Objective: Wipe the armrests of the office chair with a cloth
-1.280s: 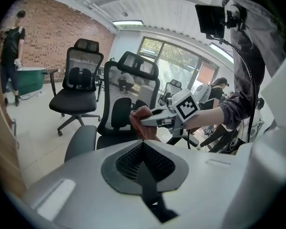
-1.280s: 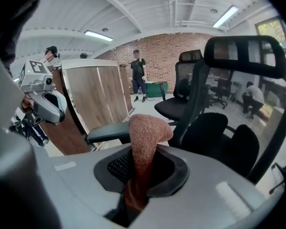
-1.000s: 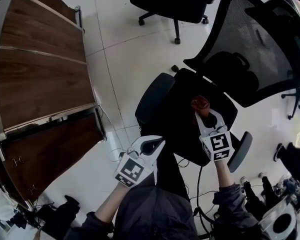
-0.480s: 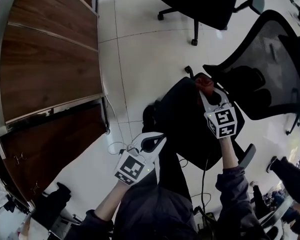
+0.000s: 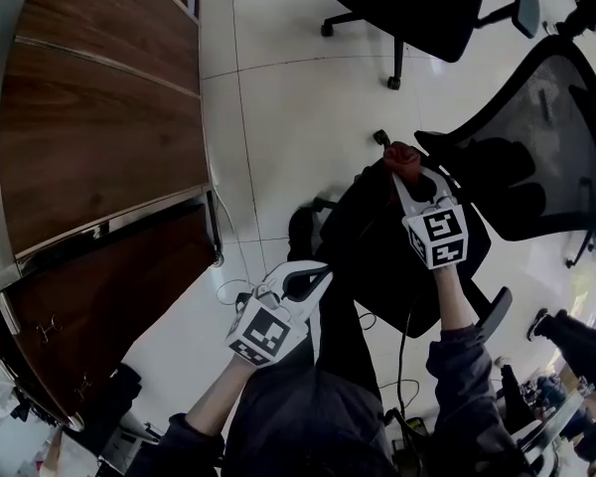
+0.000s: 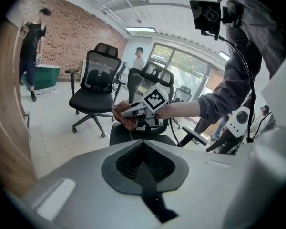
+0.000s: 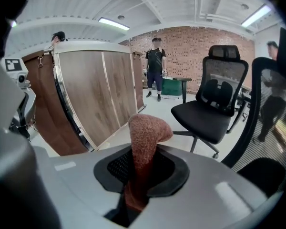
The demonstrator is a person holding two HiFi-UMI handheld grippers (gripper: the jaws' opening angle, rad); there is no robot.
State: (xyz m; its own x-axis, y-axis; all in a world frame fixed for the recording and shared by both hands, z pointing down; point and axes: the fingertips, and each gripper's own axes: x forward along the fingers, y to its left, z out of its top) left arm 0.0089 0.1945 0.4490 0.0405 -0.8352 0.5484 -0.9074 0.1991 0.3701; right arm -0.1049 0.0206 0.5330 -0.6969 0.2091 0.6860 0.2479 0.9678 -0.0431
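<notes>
The black office chair's seat (image 5: 377, 251) lies below me, its mesh back (image 5: 536, 127) at the right. One armrest (image 5: 494, 311) shows at the near right, and a second dark armrest (image 5: 301, 229) at the seat's left. My right gripper (image 5: 401, 175) is shut on a reddish-brown cloth (image 5: 403, 157) over the seat's far edge, near the foot of the backrest. In the right gripper view the cloth (image 7: 145, 137) stands up from between the jaws. My left gripper (image 5: 323, 273) is shut and holds nothing, hanging near the seat's near left side.
A curved wooden desk (image 5: 89, 117) with metal edging fills the left. A second black chair (image 5: 407, 8) stands at the top, on white floor tiles (image 5: 278, 107). Cables (image 5: 228, 291) trail by the desk's foot. People stand far off near a brick wall (image 7: 190, 42).
My right gripper has carried the cloth away from me across the seat toward the backrest's foot. The left gripper has stayed about where it was. My view has shifted slightly.
</notes>
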